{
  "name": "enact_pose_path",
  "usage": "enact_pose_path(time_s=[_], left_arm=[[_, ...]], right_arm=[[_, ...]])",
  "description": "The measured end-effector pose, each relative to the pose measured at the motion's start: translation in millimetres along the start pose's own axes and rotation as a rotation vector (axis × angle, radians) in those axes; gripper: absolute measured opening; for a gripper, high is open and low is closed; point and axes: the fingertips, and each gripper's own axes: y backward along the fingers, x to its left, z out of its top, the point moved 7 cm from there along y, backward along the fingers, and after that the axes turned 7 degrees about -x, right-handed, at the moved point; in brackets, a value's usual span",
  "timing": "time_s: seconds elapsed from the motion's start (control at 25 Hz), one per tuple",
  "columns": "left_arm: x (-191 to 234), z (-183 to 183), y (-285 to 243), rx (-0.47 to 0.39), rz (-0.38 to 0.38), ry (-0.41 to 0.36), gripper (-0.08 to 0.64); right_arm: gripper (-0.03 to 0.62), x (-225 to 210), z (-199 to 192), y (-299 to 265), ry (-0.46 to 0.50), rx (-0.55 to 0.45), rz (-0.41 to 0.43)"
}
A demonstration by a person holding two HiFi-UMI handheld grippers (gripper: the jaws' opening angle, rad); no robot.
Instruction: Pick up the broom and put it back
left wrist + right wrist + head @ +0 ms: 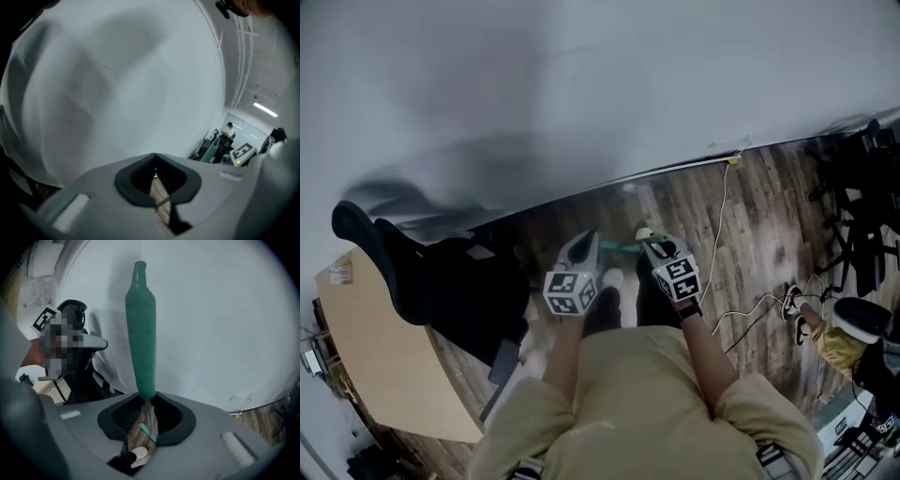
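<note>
Our right gripper (146, 401) is clenched on the slim shaft of the broom (140, 329), just under its long, tapered green plastic grip, which stands up out of the jaws against the plain white wall (225, 324). Gripping that low probably leaves the top free to lean or hang where it belongs. Our left gripper (155, 161) has its jaws pressed together on nothing, with only brown wood-plank floor (161, 206) showing through the slit. It sits just beside the right one, likely as a spare steadying hand.
</note>
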Motion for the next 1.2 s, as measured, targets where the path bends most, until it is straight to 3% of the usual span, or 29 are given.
enact_pose_path(time_s=[0.2, 0.4, 0.64, 0.92, 1.2], left_arm=[[20, -39, -48, 0.038, 0.12, 0.045, 0.0], [36, -72, -89, 0.06, 0.213, 0.08, 0.0], [66, -102, -106, 0.087, 0.311, 0.114, 0.0], [101, -118, -116, 0.092, 0.385, 0.142, 0.0], [123, -117, -118, 0.067, 0.412, 0.15, 0.0]], right_arm=[[0.091, -38, -13, -68, 0.023, 0.034, 0.087], [0.092, -57, -52, -136, 0.051, 0.116, 0.16], [0.092, -83, -79, -209, 0.09, 0.186, 0.225], [0.091, -95, -65, -300, 0.122, 0.12, 0.319], [0.092, -96, -31, -366, 0.044, 0.019, 0.312]])
